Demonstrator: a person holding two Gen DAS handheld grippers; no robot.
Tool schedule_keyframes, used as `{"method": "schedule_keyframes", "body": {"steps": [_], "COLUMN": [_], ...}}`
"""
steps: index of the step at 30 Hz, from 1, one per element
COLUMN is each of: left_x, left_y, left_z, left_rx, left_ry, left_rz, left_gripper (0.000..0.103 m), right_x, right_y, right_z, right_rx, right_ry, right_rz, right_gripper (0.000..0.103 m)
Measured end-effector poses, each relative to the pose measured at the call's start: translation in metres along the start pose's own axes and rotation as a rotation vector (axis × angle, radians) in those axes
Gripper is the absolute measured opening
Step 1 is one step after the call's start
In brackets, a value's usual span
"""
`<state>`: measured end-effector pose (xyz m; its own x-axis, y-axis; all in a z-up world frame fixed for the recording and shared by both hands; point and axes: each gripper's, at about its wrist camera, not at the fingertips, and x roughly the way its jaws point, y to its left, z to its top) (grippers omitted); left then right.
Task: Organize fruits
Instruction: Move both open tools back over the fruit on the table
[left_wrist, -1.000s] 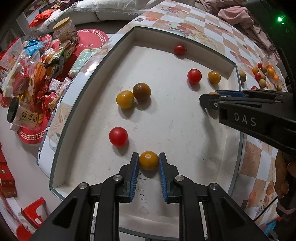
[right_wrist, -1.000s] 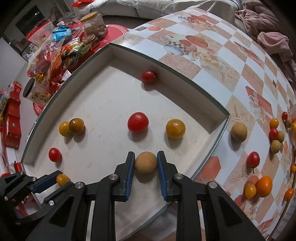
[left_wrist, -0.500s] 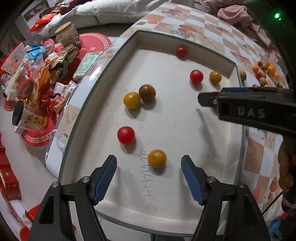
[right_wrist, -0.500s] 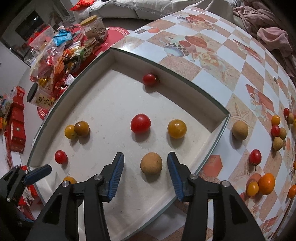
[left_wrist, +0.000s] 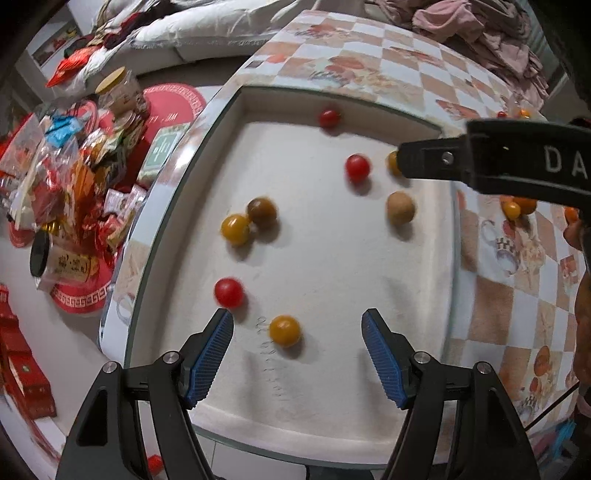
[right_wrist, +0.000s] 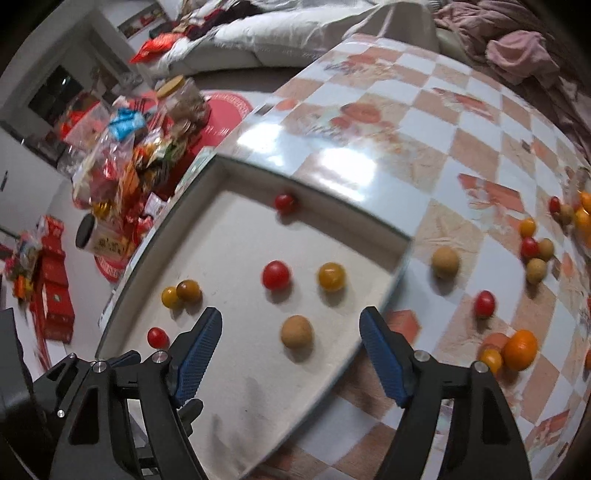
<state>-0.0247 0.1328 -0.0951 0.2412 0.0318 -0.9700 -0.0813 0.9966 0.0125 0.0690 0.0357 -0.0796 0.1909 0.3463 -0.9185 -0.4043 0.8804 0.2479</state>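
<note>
A shallow white tray (left_wrist: 332, 101) (right_wrist: 314, 181) on the checkered table holds several small fruits. My left gripper (left_wrist: 297, 325) stands open above its near edge. A yellow tomato (left_wrist: 284, 330) lies loose on the tray floor between the blue pads, touching neither. A red tomato (left_wrist: 229, 292) sits just beyond the left pad. The jaws of my right gripper (right_wrist: 291, 321) are opening over a tan round fruit (right_wrist: 296, 331) (left_wrist: 400, 208), which rests free on the tray between the pads. Farther in lie a red tomato (right_wrist: 275, 274) and a yellow one (right_wrist: 331, 276).
More loose fruit (right_wrist: 521, 349) is scattered on the table to the right of the tray, with a tan one (right_wrist: 445, 261) near its rim. A heap of snack packets and jars (left_wrist: 74, 177) fills the floor on the left. Pink clothes (right_wrist: 517, 55) lie at the far right.
Both grippers opened wide and rose. The left let go of the yellow tomato and the right let go of the tan fruit; both fruits stay on the tray.
</note>
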Motion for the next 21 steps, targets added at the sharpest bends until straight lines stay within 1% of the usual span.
{"method": "schedule_keyframes", "body": {"steps": [4, 8, 14, 15, 21], "left_x": [-0.010, -0.019, -0.025, -0.024, -0.018], "left_y": [-0.020, -0.047, -0.095, -0.103, -0.142], "left_z": [0.012, 0.026, 0.046, 0.049, 0.058], "left_rx": [0.045, 0.090, 0.161, 0.168, 0.183], "left_ry": [-0.023, -0.049, -0.078, -0.078, -0.074], "left_rz": [-0.016, -0.050, -0.100, -0.110, -0.140], "left_gripper": [0.073, 0.073, 0.073, 0.073, 0.073], "right_x": [-0.018, -0.034, -0.052, -0.055, -0.059], "right_y": [-0.028, -0.068, -0.132, -0.145, -0.192], "right_z": [-0.006, -0.018, -0.040, -0.045, -0.054], "right_rx": [0.060, 0.139, 0.259, 0.286, 0.366], "right_ry": [-0.025, -0.038, -0.039, -0.036, -0.029], "right_rz": [-0.024, -0.061, -0.140, -0.153, -0.178], "right_gripper": [0.080, 0.080, 0.080, 0.080, 0.080]}}
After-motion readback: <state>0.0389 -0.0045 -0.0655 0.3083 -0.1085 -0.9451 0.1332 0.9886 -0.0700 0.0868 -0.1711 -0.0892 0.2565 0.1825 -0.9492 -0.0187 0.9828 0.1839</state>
